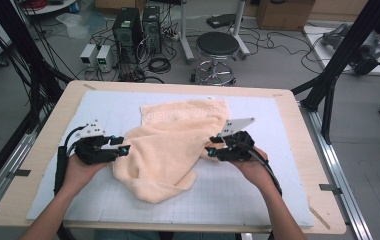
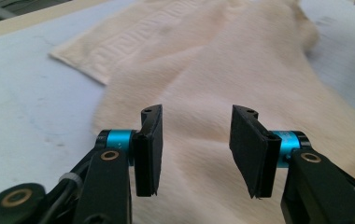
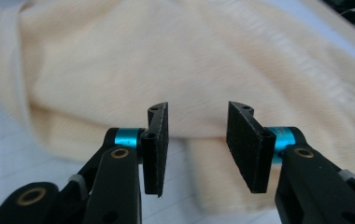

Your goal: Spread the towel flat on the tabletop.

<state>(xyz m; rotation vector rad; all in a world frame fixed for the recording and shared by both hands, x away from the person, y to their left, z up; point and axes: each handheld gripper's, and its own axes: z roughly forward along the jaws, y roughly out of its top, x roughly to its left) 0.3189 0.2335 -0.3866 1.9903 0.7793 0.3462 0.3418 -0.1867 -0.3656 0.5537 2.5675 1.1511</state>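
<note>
Nearest us, our left gripper (image 2: 195,149) and right gripper (image 3: 197,147) stand with jaws apart, holding nothing. Between them the crumpled peach terry towel (image 1: 170,145) lies on the white gridded mat (image 1: 258,190).

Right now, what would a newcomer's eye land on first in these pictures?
The rumpled peach towel in the middle of the white mat, partly folded over itself. Next, the left gripper and the right gripper at its two sides, jaws apart with nothing pinched.

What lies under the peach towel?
The towel rests on the white gridded mat on the wooden table. Whether anything lies beneath its folds cannot be seen.
</note>
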